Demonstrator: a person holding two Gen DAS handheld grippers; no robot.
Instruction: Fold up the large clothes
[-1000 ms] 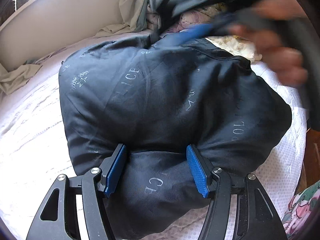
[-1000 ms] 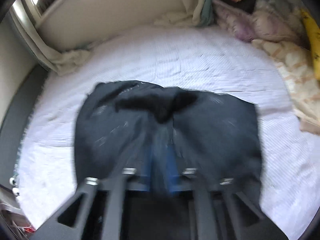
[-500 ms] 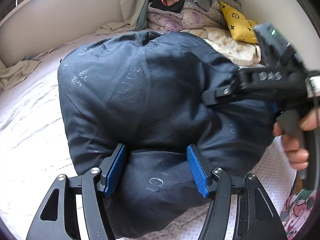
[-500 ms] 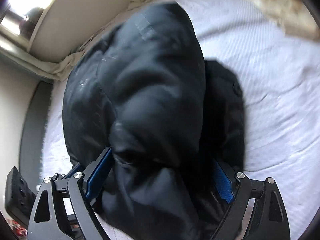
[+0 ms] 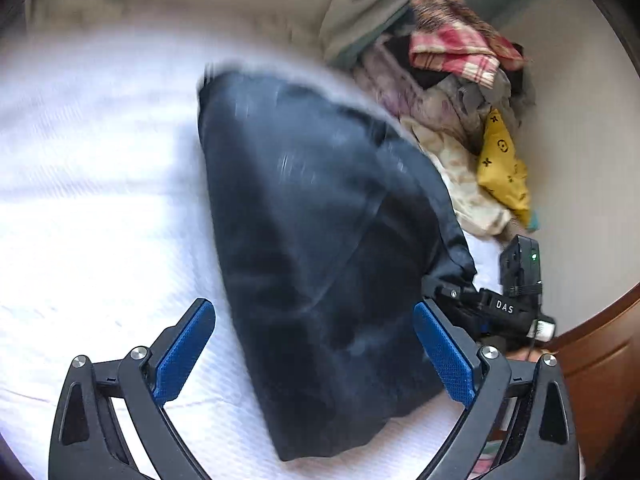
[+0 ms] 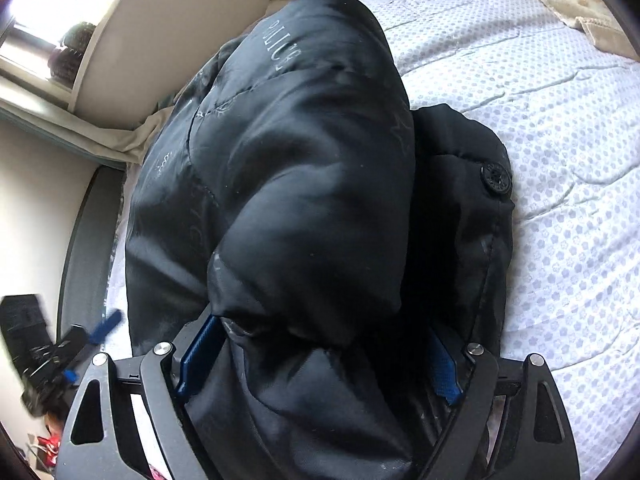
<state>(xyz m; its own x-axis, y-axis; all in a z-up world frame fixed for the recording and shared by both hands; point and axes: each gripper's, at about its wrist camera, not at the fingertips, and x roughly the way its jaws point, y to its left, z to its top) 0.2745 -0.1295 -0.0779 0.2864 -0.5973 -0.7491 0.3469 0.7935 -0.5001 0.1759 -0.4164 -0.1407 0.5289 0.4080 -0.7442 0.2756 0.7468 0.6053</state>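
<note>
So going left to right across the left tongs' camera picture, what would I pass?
White mattress → dark padded jacket → pile of mixed clothes → yellow patterned cloth → the other tongs, low at the right beside the jacket.

The left hand-held gripper [image 5: 314,354] no longer pinches the dark padded jacket [image 5: 320,240]: its blue pads now stand spread wide, the left pad over bare white bedsheet [image 5: 100,220] and the jacket lying between them, apparently untouched, though the view is blurred. The jacket now lies ahead of it as a narrower folded bundle. The right hand-held gripper [image 6: 318,364] now sits low at the jacket's near right edge, its fingers wide around a thick fold.
</note>
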